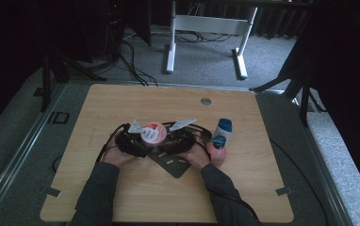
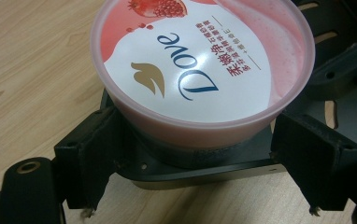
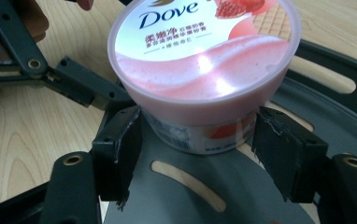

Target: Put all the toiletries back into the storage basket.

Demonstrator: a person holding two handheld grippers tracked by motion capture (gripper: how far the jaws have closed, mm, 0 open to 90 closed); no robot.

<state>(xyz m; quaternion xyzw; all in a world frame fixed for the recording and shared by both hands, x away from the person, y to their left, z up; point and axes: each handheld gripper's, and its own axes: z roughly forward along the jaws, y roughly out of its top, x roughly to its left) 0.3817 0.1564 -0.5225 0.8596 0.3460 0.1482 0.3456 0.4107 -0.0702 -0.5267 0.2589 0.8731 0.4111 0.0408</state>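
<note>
Pale wood-grain table (image 1: 121,197) carries the work, with a dark slotted plate (image 1: 173,165) under the middle. From the left, the left gripper (image 2: 200,186) is closed on the base of a pink Dove tub (image 1: 152,133). The lid is printed with pomegranate. Opposite, the right gripper (image 3: 195,163) brackets the tub, jaws spread, left pad touching, right pad apart. Unscrewing seems pending: the right jaws must be closed higher, on the lid. A blue-capped bottle (image 1: 222,130) is seen just right.

High view looks forward and down over the whole wooden table (image 1: 121,197) from far up. Both gripper views sit super close, facing the same pink Dove tub (image 2: 200,70) from opposite sides.
</note>
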